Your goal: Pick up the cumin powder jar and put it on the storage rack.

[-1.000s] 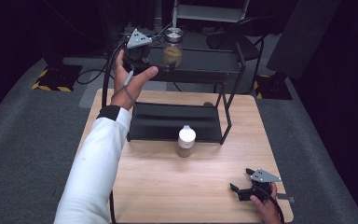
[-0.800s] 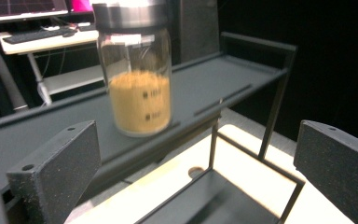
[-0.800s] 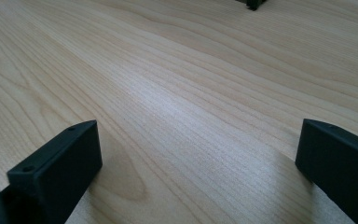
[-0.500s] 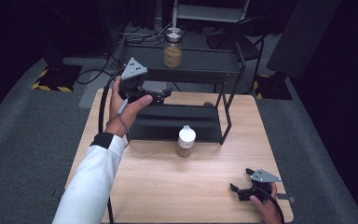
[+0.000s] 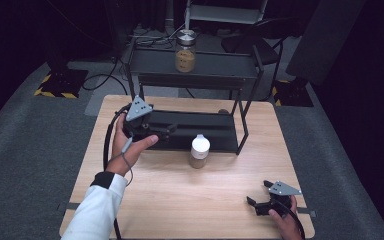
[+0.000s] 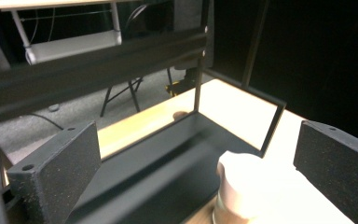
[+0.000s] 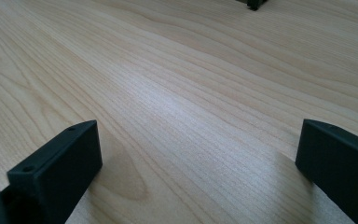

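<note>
Your left gripper (image 5: 167,131), fingers wide and empty, faces the white-capped jar (image 5: 199,151) on the counter (image 5: 180,195) just in front of the rack (image 5: 240,127); likely rigid, light, slick, so squeeze its body below the cap.

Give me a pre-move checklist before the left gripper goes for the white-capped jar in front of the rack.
1. Left gripper open: ok, fingers spread wide and nothing between them.
2. White-capped jar upright on the table: ok.
3. Jar lined up between the left fingers: ok, seen low between them in the left gripper view, not yet enclosed.
4. Rack clear of the path: cannot tell; its lower shelf lies right behind the jar.
5. Right gripper out of the way: ok, open, low over the near right corner of the table.
6. Jar on the top shelf settled: ok, upright.
</note>
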`<state>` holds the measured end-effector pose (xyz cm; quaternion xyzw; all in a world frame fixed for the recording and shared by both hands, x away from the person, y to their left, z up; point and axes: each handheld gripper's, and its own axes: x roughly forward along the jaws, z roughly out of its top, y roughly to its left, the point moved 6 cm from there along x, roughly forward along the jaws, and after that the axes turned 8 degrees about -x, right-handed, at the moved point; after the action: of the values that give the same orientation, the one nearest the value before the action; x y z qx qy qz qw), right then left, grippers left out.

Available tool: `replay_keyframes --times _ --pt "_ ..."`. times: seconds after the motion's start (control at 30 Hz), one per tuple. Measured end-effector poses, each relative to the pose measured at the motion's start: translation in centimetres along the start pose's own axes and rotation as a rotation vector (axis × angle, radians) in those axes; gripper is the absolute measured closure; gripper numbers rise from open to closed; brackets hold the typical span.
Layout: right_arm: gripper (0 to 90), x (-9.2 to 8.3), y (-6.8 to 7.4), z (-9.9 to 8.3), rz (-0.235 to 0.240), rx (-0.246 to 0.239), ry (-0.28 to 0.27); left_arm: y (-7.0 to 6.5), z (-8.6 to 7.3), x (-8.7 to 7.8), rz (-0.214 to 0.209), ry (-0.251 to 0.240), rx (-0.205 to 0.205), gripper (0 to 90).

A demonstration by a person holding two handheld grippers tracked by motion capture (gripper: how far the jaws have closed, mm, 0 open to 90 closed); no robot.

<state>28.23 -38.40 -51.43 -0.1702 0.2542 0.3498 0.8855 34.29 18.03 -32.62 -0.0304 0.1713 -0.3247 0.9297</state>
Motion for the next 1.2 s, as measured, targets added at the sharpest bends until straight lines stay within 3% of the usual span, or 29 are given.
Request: replay_keyframes --times 0.17,0.27,0.33,0.43,0.57,0.83,1.2 --pt "0.1 0.0 0.0 0.0 0.0 0.0 0.0 0.3 -3.4 -0.3 -0.023 0.003 -0.016 0.3" --pt "0.1 0.0 0.0 0.0 0.0 0.0 0.0 0.3 -4.1 -0.2 -0.005 0.018 -0.002 0.3" --pt "0.1 0.0 0.0 0.0 0.0 -0.001 0.0 0.6 -5.2 -0.2 -0.022 0.016 -0.036 0.3" --pt "0.1 0.0 0.0 0.0 0.0 0.0 0.0 0.6 -6.4 -0.4 -0.015 0.032 -0.012 0.3" --pt "0.1 0.0 0.0 0.0 0.0 0.0 0.0 0.4 -7.4 -0.5 0.0 0.034 -0.016 0.3" --pt "0.1 0.0 0.0 0.0 0.0 -0.001 -0.001 0.6 -9.7 -0.5 -0.016 0.055 -0.047 0.3" --pt "0.1 0.0 0.0 0.0 0.002 -0.001 0.0 0.5 -12.9 0.5 -0.004 0.102 -0.037 0.3"
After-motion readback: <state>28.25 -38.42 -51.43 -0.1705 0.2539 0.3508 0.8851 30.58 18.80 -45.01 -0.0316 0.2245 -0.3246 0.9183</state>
